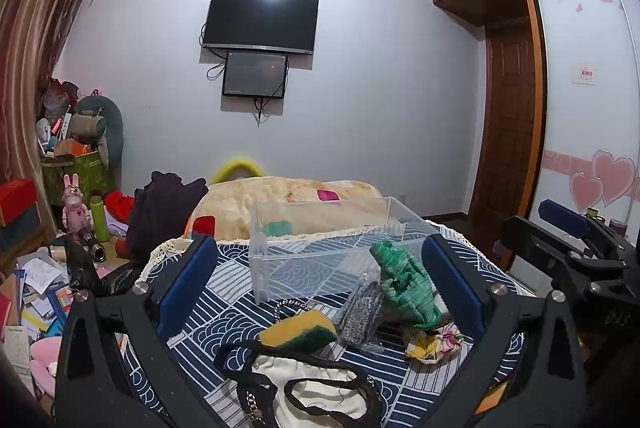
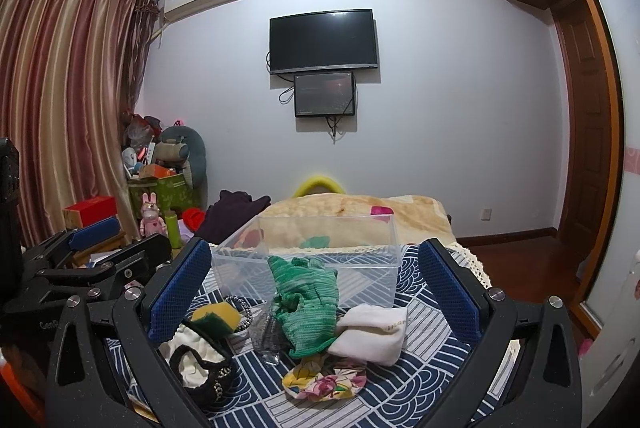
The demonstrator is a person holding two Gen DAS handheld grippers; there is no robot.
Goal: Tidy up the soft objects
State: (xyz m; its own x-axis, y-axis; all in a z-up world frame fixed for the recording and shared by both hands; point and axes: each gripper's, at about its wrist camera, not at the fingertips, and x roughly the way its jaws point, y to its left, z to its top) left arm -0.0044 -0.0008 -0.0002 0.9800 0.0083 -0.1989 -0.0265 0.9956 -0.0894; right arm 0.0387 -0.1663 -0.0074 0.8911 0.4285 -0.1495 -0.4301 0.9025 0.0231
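Observation:
A clear plastic box point(image 1: 320, 248) point(image 2: 308, 252) stands empty on a blue patterned cloth. In front of it lie a green knit glove point(image 1: 404, 284) point(image 2: 308, 308), a yellow-green sponge point(image 1: 298, 330) point(image 2: 216, 316), a grey speckled item in clear wrap point(image 1: 360, 312), a white folded cloth point(image 2: 372, 332), a floral scrunchie point(image 1: 432, 342) point(image 2: 324, 380) and a cream pouch with black trim point(image 1: 312, 388) point(image 2: 196, 360). My left gripper point(image 1: 320, 284) is open and empty above the pile. My right gripper point(image 2: 316, 292) is open and empty, with the glove between its fingers' lines.
A beige blanket point(image 1: 288, 203) lies behind the box, with dark clothes point(image 1: 164, 211) to its left. Cluttered boxes, toys and papers point(image 1: 60, 228) fill the left floor. A wardrobe and door point(image 1: 512, 107) stand at the right. Each gripper shows in the other's view.

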